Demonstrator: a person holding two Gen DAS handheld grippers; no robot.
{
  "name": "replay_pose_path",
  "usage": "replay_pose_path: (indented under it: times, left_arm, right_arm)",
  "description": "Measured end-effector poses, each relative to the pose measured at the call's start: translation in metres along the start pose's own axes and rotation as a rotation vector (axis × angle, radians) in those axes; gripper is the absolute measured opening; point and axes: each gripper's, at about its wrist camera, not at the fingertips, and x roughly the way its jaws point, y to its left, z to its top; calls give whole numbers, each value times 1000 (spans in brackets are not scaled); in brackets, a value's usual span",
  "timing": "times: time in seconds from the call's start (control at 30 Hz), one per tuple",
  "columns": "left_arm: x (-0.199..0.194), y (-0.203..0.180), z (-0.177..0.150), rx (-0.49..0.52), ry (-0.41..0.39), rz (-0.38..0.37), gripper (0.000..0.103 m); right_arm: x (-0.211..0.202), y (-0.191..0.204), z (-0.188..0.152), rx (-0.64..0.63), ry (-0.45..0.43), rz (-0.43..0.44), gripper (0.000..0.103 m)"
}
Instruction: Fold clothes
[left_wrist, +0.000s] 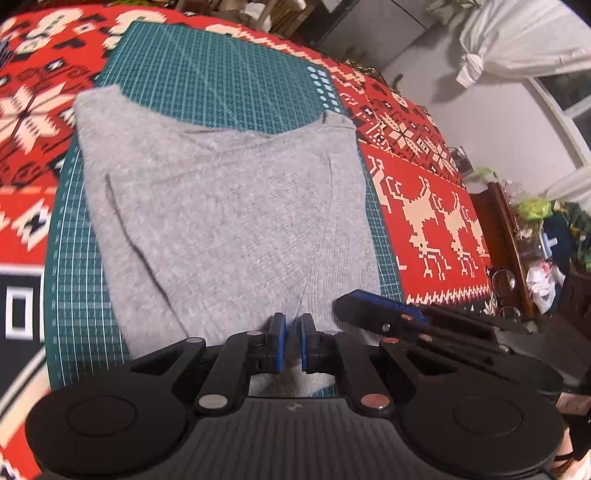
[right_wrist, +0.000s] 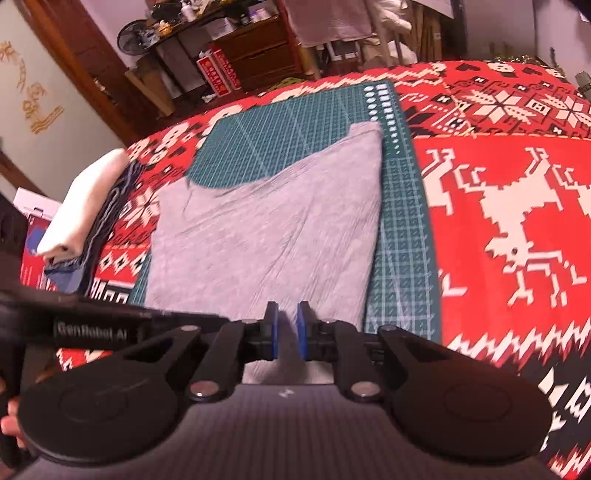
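Two grippers at one grey garment

Left wrist view: we log the left gripper (left_wrist: 293, 341), pads nearly together with a thin gap, over the near hem of the grey garment (left_wrist: 221, 206) on the green cutting mat (left_wrist: 229, 66); whether cloth is pinched, we cannot tell.

Right wrist view: our right gripper (right_wrist: 287, 330) likewise. We read "GenRobot AI" on the left tool's body (right_wrist: 92, 334). Folded clothes stack (right_wrist: 81, 210) lies left on the red patterned cover (right_wrist: 498, 206).

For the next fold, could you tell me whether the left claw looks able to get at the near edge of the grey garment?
Probably yes: the left claw sits right over the grey garment's near edge, nothing lying between; the right claw is alongside, not across it.
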Motion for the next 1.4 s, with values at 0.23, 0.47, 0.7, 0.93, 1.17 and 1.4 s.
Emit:
replay_pose_path:
  times: [0.23, 0.47, 0.7, 0.93, 1.17, 1.4]
  left_arm:
    - [-1, 1, -5, -28, -12, 28, 10]
    - [-8, -24, -10, 68, -49, 101, 11]
    - [-31, -30, -22, 4, -85, 98, 11]
    - [-70, -46, -29, -59, -105, 133, 11]
    - [-103, -60, -47, -89, -131, 168, 11]
    - [-108, -57, -64, -101, -163, 173, 11]
  right_arm:
    - [-1, 15, -15, -50, 31, 6, 9]
    - [-3, 14, -22, -30, 31, 5, 9]
    - [-32, 16, -24, -4, 23, 14, 11]
    - [-70, 28, -19, -15, 10, -9, 12]
    - [-112, 40, -13, -3, -13, -15, 12]
    - [-126, 32, -25, 26, -11, -52, 12]
